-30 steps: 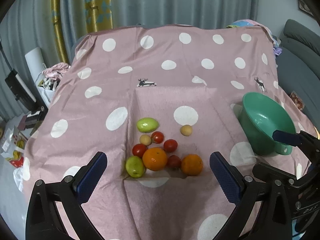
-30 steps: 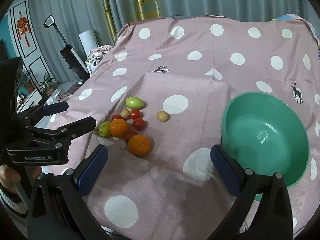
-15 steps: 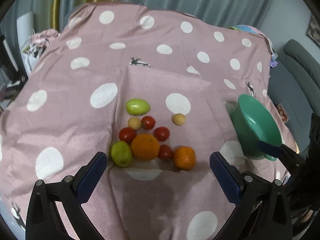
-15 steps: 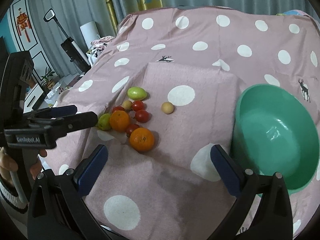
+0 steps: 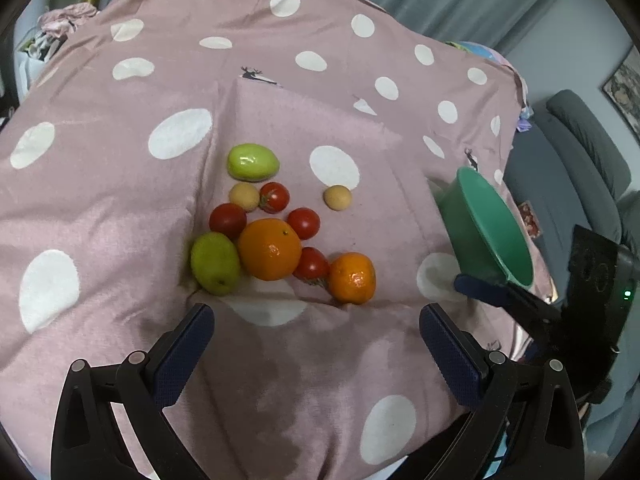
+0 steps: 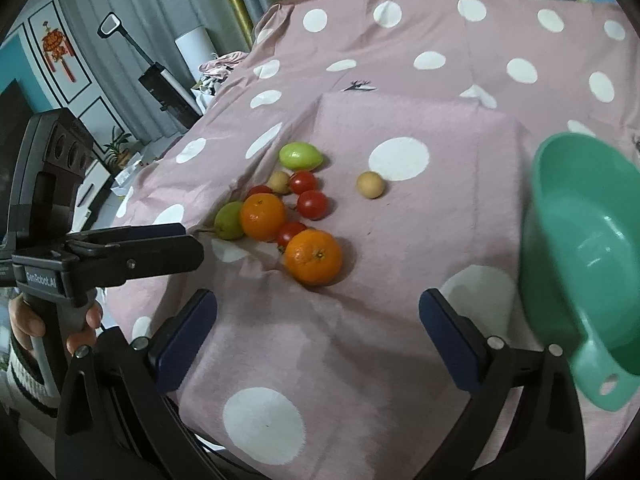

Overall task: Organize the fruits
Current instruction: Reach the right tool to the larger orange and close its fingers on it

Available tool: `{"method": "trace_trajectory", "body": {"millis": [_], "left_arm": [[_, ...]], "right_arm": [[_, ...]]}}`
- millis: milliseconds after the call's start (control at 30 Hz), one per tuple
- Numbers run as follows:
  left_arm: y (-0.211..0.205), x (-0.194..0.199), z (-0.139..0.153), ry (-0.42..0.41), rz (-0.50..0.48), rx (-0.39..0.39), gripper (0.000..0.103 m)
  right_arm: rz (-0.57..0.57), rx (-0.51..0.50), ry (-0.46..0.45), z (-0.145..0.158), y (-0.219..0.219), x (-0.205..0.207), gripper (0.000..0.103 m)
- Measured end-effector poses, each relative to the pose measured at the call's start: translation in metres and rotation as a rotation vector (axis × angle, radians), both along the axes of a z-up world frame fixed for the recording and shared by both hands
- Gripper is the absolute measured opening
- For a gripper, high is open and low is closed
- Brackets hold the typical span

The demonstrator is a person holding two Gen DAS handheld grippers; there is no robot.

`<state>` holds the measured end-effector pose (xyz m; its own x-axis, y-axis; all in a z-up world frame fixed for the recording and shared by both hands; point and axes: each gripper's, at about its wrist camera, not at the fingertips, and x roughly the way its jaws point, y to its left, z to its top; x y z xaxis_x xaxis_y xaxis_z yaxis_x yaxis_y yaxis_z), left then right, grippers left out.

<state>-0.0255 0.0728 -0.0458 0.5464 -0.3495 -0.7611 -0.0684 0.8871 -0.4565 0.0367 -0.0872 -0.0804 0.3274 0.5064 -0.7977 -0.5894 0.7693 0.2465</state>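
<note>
A cluster of fruit lies on the pink dotted cloth: a large orange [image 5: 269,249], a smaller orange [image 5: 353,277], two green fruits [image 5: 215,263] [image 5: 252,162], several red tomatoes [image 5: 227,220] and two small tan fruits [image 5: 337,197]. An empty green bowl [image 5: 490,226] stands to the right. My left gripper [image 5: 316,344] is open and empty, just short of the cluster. My right gripper [image 6: 318,330] is open and empty, between the near orange [image 6: 314,256] and the bowl [image 6: 584,240]. The left gripper also shows in the right wrist view [image 6: 120,254].
The cloth [image 5: 120,208] drapes over the table edges. A grey sofa [image 5: 580,168] stands to the right. Curtains, a laundry pile [image 6: 220,68] and a vacuum [image 6: 160,76] stand off the far left side.
Both grippers have moved closer to the fruit, and the left view has swung so the cluster sits nearer its fingers. No fruit has moved. Both stay open.
</note>
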Motion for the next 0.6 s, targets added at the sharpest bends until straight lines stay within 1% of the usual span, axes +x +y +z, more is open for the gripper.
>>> {"method": "trace_trajectory", "body": {"millis": [133,200,433,500,533,567,600], "left_arm": [[-0.004,0.002,-0.003,0.002,-0.037,-0.044,0.102],[-0.007,0.006,-0.007,0.015,-0.055,-0.077,0.102],[-0.013,0.023,-0.014,0.059,-0.059,-0.144,0.101],[-0.015,0.028,-0.014,0.064,-0.062,-0.149,0.1],[-0.016,0.03,-0.015,0.064,-0.064,-0.146,0.099],[-0.017,0.032,-0.015,0.064,-0.067,-0.145,0.097],[-0.017,0.035,-0.016,0.068,-0.07,-0.148,0.091]], "right_arm": [[-0.005,0.021,0.041,-0.011,0.001,0.005,0.098],[-0.008,0.037,0.066,-0.016,0.001,0.009,0.095],[-0.021,0.108,0.15,-0.033,0.002,0.025,0.087],[-0.017,0.119,0.169,-0.036,0.003,0.029,0.081],[-0.011,0.124,0.176,-0.038,0.004,0.029,0.08],[-0.005,0.127,0.181,-0.04,0.006,0.031,0.078],[-0.002,0.127,0.185,-0.04,0.007,0.032,0.076]]}}
